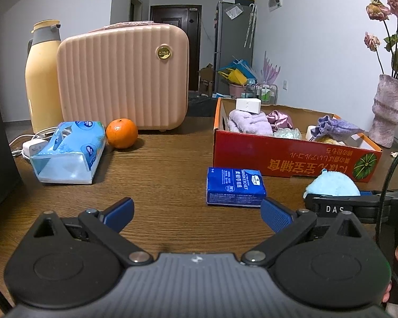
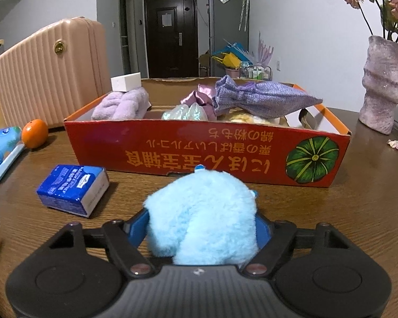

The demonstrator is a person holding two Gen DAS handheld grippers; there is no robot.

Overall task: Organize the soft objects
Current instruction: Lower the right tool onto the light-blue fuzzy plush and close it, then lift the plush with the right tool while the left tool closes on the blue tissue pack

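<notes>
My right gripper [image 2: 202, 226] is shut on a fluffy light-blue plush ball [image 2: 201, 212], held just in front of the red cardboard box [image 2: 199, 153]. The ball also shows in the left wrist view [image 1: 331, 184]. The box [image 1: 278, 156] holds a lilac towel [image 2: 122, 104], a purple cloth pouch [image 2: 262, 98] and other soft items. My left gripper [image 1: 197, 212] is open and empty above the table, near a blue handkerchief pack [image 1: 234, 186], which also shows in the right wrist view [image 2: 74, 186].
A blue tissue pack [image 1: 69, 151], an orange [image 1: 121, 133], a pink ribbed case [image 1: 124, 76] and a yellow thermos [image 1: 41, 76] stand at the left. A white charger [image 1: 33, 145] lies by the tissues. A lilac vase [image 2: 383, 84] with dried roses stands right.
</notes>
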